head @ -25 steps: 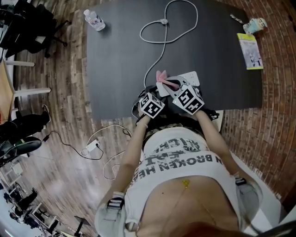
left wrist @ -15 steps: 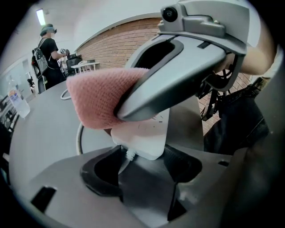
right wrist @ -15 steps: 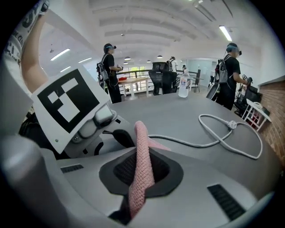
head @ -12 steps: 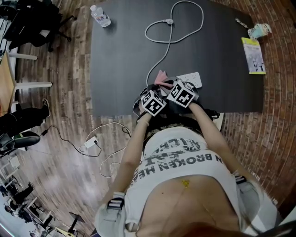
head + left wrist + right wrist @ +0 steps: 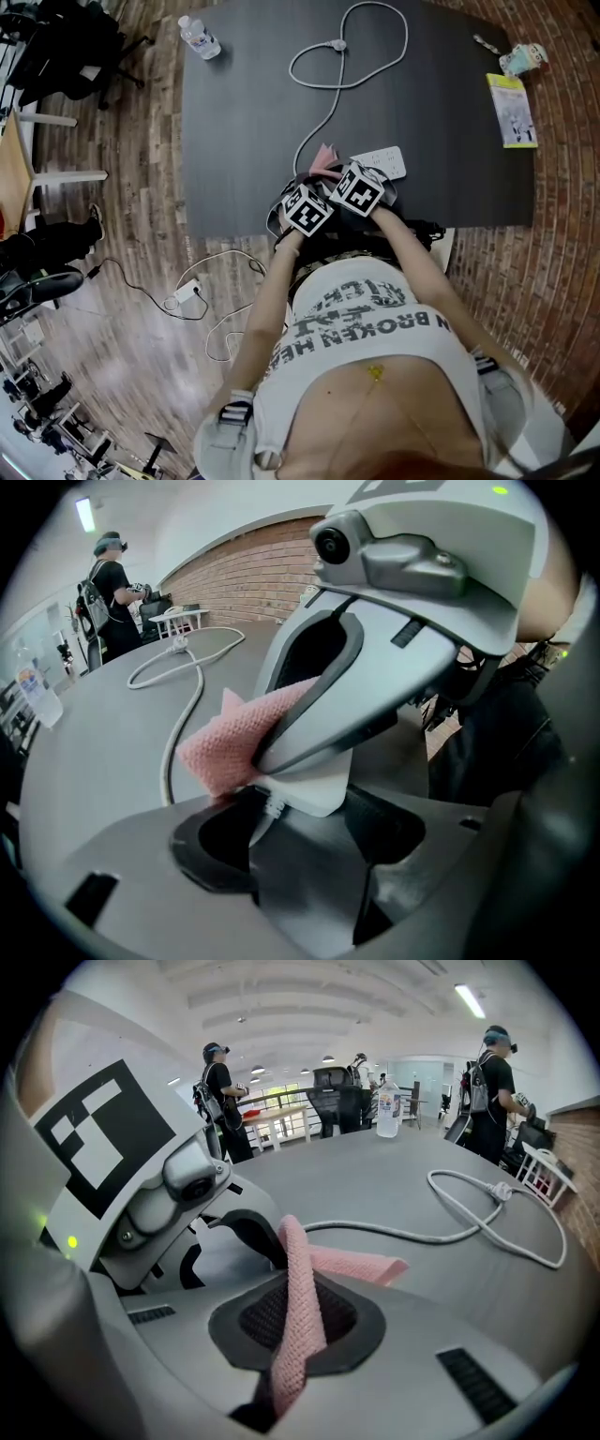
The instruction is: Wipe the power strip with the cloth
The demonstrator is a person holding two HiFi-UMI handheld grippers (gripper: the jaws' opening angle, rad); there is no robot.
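My left gripper (image 5: pixel 302 829) is closed on the cord end of the power strip (image 5: pixel 309 787). Its white corner and ribbed cable sleeve sit right at my jaw tips, and the cord (image 5: pixel 173 733) runs off ahead of them across the dark table (image 5: pixel 234 122).

My right gripper (image 5: pixel 295 1316) is clamped on the pink cloth (image 5: pixel 354 1265), with one fold standing up out of the jaws and a flap lying just forward of them. It hangs close over my left gripper's tips, so the cloth is just above the held end of the strip. I cannot tell whether it touches the strip.

What matters next is the strip's long axis — from my left grip it runs away to the right, passing under my right gripper and out beyond it. The bare length lies on the right gripper's side. I judge the wipe is its job: down onto the strip, then along it away from my left jaws, which hold the strip steady.
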